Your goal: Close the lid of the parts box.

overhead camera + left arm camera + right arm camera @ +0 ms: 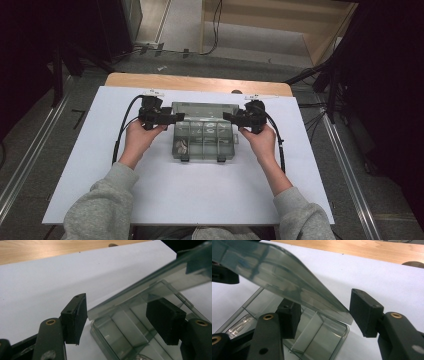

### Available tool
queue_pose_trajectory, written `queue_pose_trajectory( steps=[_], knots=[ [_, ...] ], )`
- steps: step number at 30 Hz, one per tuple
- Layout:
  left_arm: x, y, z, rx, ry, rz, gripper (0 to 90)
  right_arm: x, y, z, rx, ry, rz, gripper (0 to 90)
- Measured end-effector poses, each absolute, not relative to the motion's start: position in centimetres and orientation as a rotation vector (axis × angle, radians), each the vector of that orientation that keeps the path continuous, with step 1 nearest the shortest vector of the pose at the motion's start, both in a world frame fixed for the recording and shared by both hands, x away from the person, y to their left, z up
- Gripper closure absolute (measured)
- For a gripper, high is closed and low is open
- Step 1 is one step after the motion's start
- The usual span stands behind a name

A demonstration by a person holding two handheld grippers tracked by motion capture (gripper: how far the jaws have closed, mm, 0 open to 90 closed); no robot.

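Two grey sleeves enter from the bottom of the high view, and the hands above them each carry a black gripper toward mid-frame. Between them, at the centre of the frame, a clear plastic compartment box (203, 140) sits on the white sheet (100, 150), its lid (204, 110) raised toward the far side. The left gripper (176, 118) stands at the lid's left corner; in the left gripper view its jaws are apart, the lid's edge between them, one pad (75, 317) just at that edge, with no squeeze that I can see. The right gripper (226, 117) mirrors it at the right corner, jaws likewise spread around the thin lid (287, 282) without pressing it.

I judge the box light, stiff, glossy and so slippery; the lid is thin and may flex or crack at its hinge. Best taken at both end corners together, evenly. Small items lie in the lower left compartment (181, 146). Beyond the sheet, the wooden table edge (200, 82) crosses the upper middle.
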State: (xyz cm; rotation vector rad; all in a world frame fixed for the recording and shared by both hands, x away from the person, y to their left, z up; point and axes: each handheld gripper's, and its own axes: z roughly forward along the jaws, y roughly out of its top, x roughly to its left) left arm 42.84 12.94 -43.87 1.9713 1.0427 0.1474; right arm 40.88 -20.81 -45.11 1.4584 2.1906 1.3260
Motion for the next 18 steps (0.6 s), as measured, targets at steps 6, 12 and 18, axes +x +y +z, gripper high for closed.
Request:
queue_pose_trajectory(
  steps=[6, 12, 18],
  knots=[
    [42.2, 13.9, -43.4, 1.992, 1.057, 0.126, 42.1, 40.8, -20.9, -45.1, 1.449, 2.192, 1.331, 40.7],
    [41.6, 14.6, -42.9, 1.999, 1.071, 0.082, 55.5, 40.9, -20.8, -45.1, 1.446, 2.190, 1.340, 40.3],
    [41.6, 14.8, -42.9, 1.992, 1.050, 0.009, 72.5, 40.8, -20.8, -45.0, 1.443, 2.196, 1.336, 40.0]
  ],
)
